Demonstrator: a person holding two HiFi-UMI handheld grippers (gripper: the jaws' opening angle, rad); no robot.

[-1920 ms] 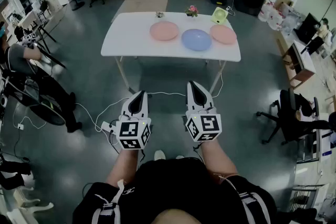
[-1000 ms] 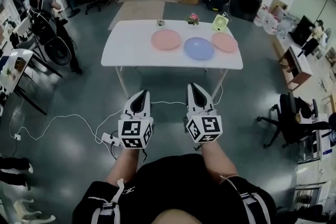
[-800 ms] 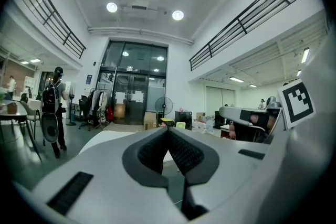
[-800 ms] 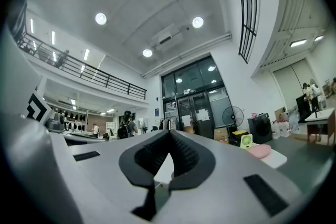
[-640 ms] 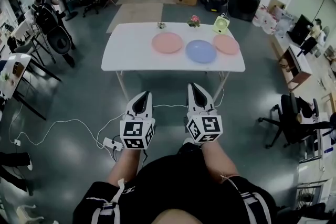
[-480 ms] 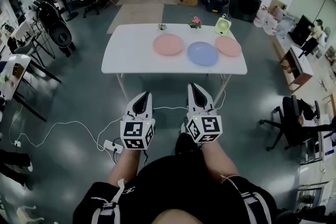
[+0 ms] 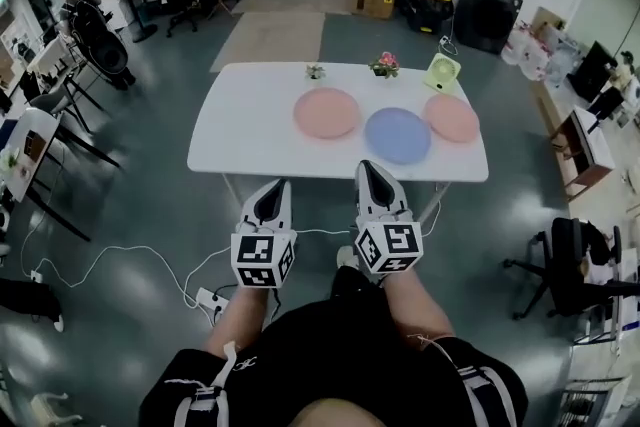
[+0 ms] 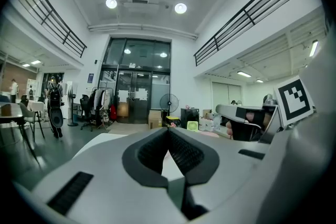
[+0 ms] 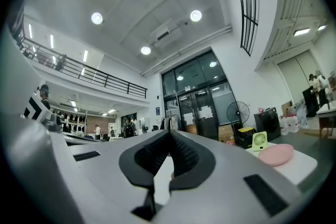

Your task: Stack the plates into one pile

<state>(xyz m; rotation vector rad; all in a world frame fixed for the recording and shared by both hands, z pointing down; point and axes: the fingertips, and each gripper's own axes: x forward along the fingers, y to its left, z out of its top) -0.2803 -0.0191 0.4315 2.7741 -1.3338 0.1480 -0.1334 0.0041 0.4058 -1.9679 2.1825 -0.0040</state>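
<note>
While the left hand-held gripper [image 7: 272, 190] and right hand-held gripper [image 7: 368, 170] hang clenched and empty before the counter [image 7: 250, 120], open one early, meeting the blue plate [image 7: 397, 135] low.

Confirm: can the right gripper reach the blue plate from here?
Probably not yet. The right gripper, jaws shut, seems to hang short of the table's near edge, and the blue plate lies further in. Nothing stands between them, so stepping closer should open the way.

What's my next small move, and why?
Probably step closer to the table: the left gripper and right gripper are shut, empty and short of the plates, and the left pink plate, blue plate and right pink plate lie unstacked.
</note>
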